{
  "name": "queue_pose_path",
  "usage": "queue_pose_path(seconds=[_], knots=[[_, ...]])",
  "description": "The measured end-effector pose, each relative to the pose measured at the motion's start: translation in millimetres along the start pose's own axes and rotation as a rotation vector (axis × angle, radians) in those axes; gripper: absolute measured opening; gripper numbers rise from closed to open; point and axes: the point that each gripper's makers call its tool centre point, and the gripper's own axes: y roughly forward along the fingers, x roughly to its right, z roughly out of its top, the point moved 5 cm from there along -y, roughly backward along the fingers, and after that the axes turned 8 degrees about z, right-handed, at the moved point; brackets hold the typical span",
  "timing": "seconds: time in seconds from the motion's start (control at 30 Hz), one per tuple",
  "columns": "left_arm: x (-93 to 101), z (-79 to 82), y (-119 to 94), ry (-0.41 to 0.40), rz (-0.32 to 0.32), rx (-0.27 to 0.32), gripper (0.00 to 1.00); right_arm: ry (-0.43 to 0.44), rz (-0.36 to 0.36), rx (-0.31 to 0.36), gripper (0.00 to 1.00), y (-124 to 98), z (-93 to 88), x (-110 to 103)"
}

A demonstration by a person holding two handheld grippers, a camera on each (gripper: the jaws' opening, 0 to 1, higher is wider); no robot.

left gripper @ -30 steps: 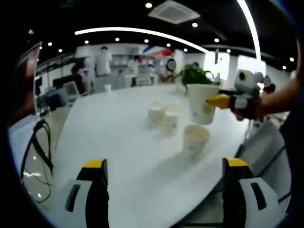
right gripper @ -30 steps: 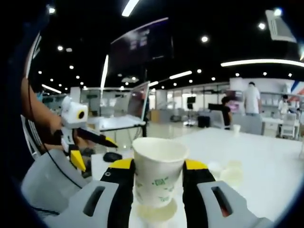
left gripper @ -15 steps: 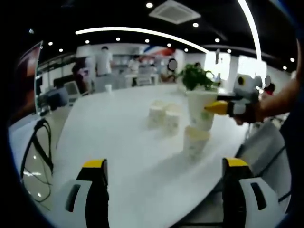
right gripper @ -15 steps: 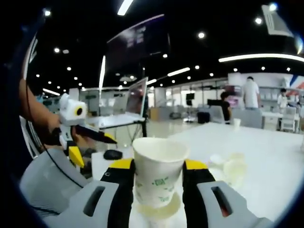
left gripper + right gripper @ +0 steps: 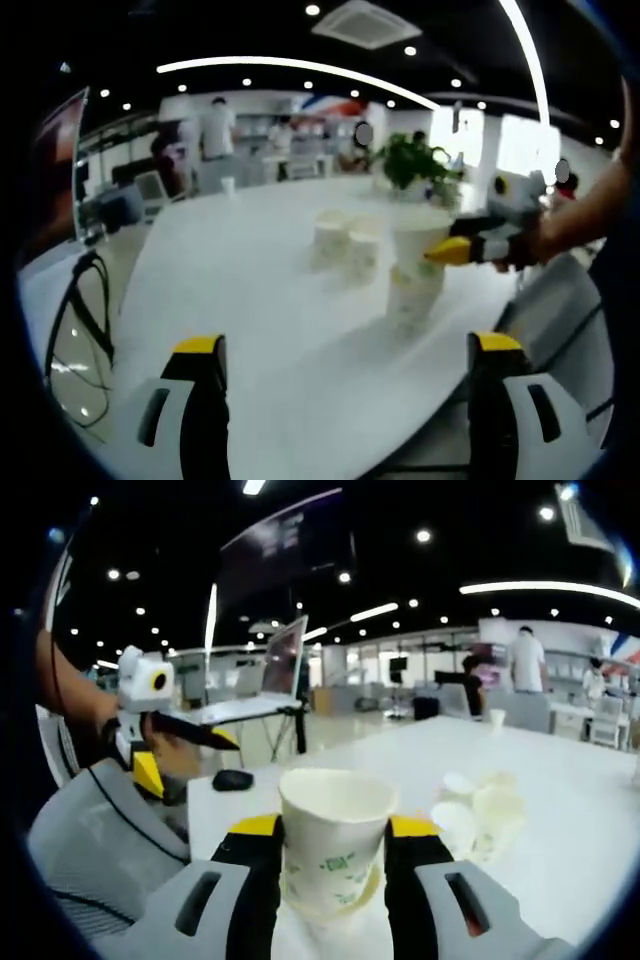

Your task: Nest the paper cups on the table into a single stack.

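Note:
My right gripper [image 5: 330, 875] is shut on a white paper cup [image 5: 330, 845] with green print, set down into a second cup [image 5: 412, 300] that stands on the white table [image 5: 250, 290]. In the left gripper view the held cup [image 5: 420, 248] sits partly inside that lower cup, with the right gripper [image 5: 462, 250] reaching in from the right. Two more cups [image 5: 345, 245] stand close together further back; in the right gripper view these cups [image 5: 480, 815] lie to the right. My left gripper [image 5: 345, 390] is open above the near table, holding nothing. It also appears at the left [image 5: 185, 745].
A grey mesh chair back [image 5: 100, 850] stands by the table edge. A potted plant [image 5: 415, 165] is at the table's far end, and a small cup [image 5: 227, 185] far back. People stand in the background. A black chair [image 5: 80, 310] is left of the table.
My right gripper has lowered its cup down into the cup standing on the table. The left gripper has not moved.

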Motion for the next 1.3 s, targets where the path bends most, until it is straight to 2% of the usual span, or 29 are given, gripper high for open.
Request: queue_pose_path(seconds=[0.4, 0.83, 1.03, 1.1, 1.2, 1.3], knots=[[-3.0, -0.2, 0.7, 0.009, -0.003, -0.007, 1.00, -0.009, 0.005, -0.089, 0.38, 0.6, -22.3, -2.1], [2.1, -1.0, 2.8, 0.008, -0.013, -0.008, 1.00, -0.014, -0.002, -0.124, 0.39, -0.9, -31.4, -4.1], [2.8, -1.6, 2.2, 0.006, -0.011, -0.008, 1.00, -0.021, -0.008, -0.115, 0.40, -1.6, -31.0, -4.9], [2.2, -1.8, 2.3, 0.004, -0.009, -0.006, 1.00, -0.026, -0.011, -0.119, 0.46, -1.2, -29.5, -4.1], [2.3, -1.6, 3.5, 0.001, -0.008, -0.004, 1.00, -0.003, -0.004, -0.090, 0.49, -1.9, -21.2, -3.8], [4.1, -0.2, 5.1, -0.004, -0.011, 0.001, 1.00, -0.004, -0.006, -0.060, 0.57, -5.1, -11.9, -1.7]])
